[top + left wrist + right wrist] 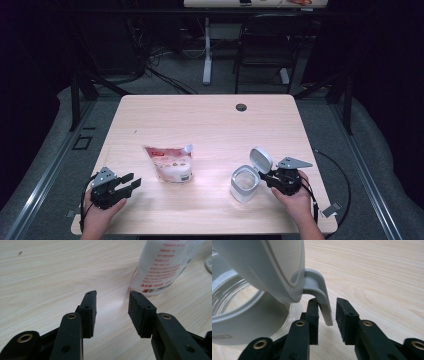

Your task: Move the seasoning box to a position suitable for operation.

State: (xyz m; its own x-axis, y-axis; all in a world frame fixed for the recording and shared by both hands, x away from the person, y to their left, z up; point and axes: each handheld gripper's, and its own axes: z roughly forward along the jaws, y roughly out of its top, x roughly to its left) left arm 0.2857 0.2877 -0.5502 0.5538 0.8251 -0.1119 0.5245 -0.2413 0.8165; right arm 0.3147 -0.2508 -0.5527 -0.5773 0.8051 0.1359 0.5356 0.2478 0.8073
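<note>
On the light wooden table [210,120], the high view shows the left gripper [131,183] near the front-left corner and the jar [244,184] toward the front-right; the left gripper view shows spread jaws before the pouch [165,265]; the right gripper view shows the right gripper [327,315] parted around the lid tab [323,297], one pad touching.

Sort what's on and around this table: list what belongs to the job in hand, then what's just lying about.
In the job:
- jar, lid flipped open
- lid tab, between the right hand-held gripper jaws
- pouch, ahead of the left hand-held gripper

Lying about:
- chair behind the table
- cables on the floor
</note>
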